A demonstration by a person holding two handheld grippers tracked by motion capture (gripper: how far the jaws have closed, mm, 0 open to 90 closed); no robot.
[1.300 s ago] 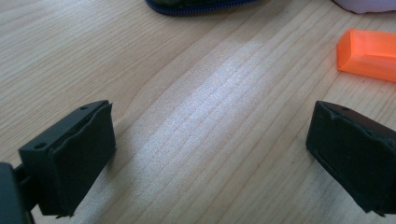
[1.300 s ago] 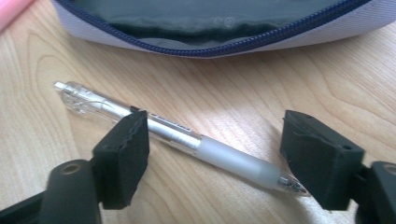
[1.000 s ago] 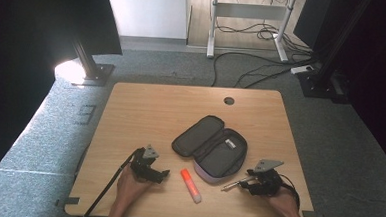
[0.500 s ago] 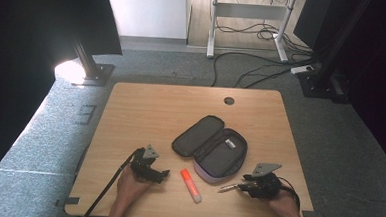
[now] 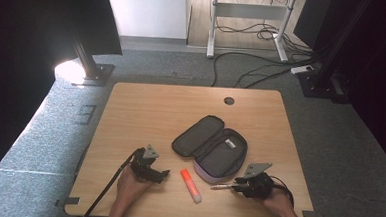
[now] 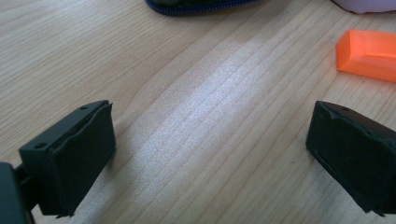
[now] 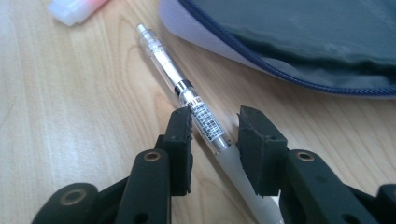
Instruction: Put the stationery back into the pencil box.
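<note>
- Pen [image 7: 187, 95] lies flat on the table [image 5: 146, 111], low and right of centre in the high view, just beside the near edge of the open pencil case [image 5: 211, 147].
- Right tool [image 5: 234, 187] sits at the lower right of the high view, held in the person's right hand [image 5: 276, 200], with the pen's clear tip poking out toward the left of the frame.
- In the right gripper view its two black jaws straddle the pen's barrel; they have just been closing, and a gap still shows on the right-hand side, so no firm pinch on the pen yet.
- Printed label and a dark ring on the clear barrel sit right at the jaw tips; the white rear end runs down between the jaws toward the bottom of the frame.
- Left tool [image 5: 158, 176] rests at the lower left of the high view in the left hand [image 5: 129, 188]; its jaws stand wide apart over bare wood, nothing between them.
- Orange marker [image 5: 190, 185] lies between the two tools, well apart from the pen, with its orange end at the upper right of the left gripper view.
</note>
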